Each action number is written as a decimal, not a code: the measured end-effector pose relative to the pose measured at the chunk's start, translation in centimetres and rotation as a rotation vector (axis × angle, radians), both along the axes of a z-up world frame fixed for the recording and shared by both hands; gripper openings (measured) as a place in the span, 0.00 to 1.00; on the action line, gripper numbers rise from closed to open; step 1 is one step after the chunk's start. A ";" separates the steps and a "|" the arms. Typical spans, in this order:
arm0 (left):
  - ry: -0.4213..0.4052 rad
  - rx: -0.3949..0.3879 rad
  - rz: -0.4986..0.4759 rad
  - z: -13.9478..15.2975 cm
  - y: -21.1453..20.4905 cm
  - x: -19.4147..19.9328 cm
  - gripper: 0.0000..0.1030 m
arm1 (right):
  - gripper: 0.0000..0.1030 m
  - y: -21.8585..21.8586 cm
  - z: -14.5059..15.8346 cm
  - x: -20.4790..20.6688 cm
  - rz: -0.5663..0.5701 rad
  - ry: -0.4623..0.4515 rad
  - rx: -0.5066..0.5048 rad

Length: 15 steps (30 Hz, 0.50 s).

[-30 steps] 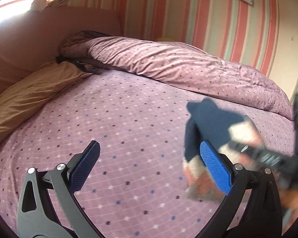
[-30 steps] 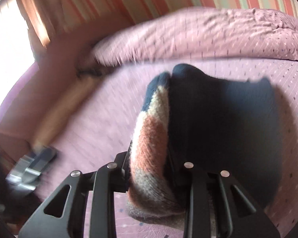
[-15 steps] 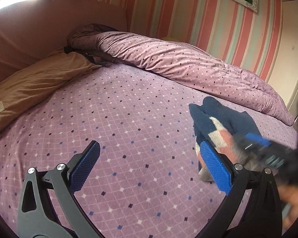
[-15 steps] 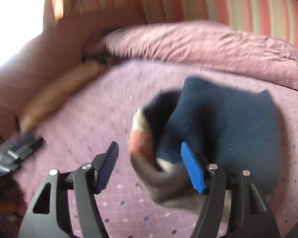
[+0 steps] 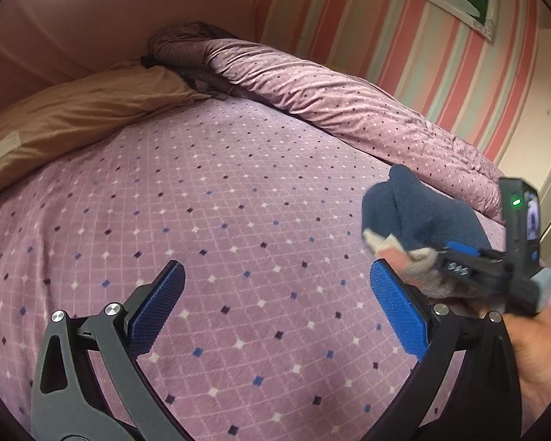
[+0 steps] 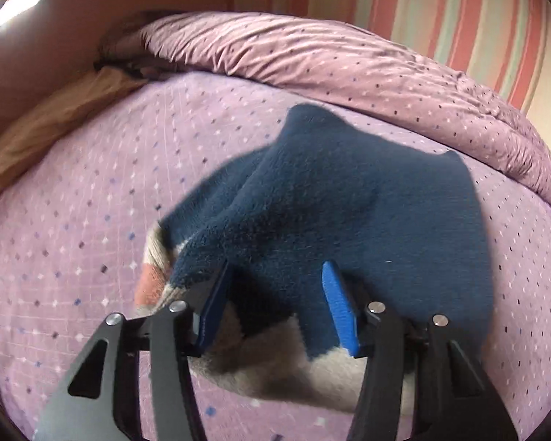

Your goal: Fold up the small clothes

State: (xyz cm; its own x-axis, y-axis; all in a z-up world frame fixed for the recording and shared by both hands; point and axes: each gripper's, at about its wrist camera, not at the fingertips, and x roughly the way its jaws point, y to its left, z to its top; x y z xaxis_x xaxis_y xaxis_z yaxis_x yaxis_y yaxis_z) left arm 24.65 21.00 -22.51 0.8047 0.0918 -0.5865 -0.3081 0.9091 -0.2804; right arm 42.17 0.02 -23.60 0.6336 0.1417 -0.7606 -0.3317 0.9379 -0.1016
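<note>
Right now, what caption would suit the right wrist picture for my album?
Right gripper over a navy fleece garment on the purple dotted bedspread, blue pads apart, fabric bunched between them.

Fuzzy, matt fleece sock (image 6: pixel 349 198) between the right tongs' (image 6: pixel 279 301) textured blue rubbery pads; beneath lies a soft, quilted cloth bedspread (image 5: pixel 238 202); tong arms matt black plastic.

The left gripper (image 5: pixel 277 316) is held wide open, angled downward, nothing between its blue pads. The right gripper (image 6: pixel 275 305), gripped by a hand (image 5: pixel 540 356), has just been closing, fabric lying between its parted jaws.
</note>
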 end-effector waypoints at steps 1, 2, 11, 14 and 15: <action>0.006 -0.013 0.005 -0.3 0.3 -0.2 0.97 | 0.52 0.3 -0.6 0.1 -0.005 0.008 0.002; 0.014 -0.026 0.006 -0.7 0.6 -0.2 0.97 | 0.54 0.4 -1.0 -0.3 -0.004 -0.002 -0.004; 0.009 -0.004 -0.072 1.6 -1.7 2.6 0.97 | 0.98 -4.8 4.2 -2.2 -0.031 -0.118 0.094; 0.013 0.008 -0.153 3.6 -4.8 6.0 0.97 | 0.98 -8.0 5.7 -3.4 -0.047 -0.153 0.105; 0.013 0.004 -0.172 4.0 -5.7 7.0 0.97 | 0.98 -9.4 6.1 -3.6 -0.065 -0.162 0.107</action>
State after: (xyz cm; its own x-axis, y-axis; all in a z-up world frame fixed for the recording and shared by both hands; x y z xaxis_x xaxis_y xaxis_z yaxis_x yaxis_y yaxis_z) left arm 31.60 15.30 -18.48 0.8013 -0.0440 -0.5967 -0.1518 0.9497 -0.2738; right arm 38.53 -9.41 -17.50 0.7572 0.1711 -0.6304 -0.2573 0.9652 -0.0470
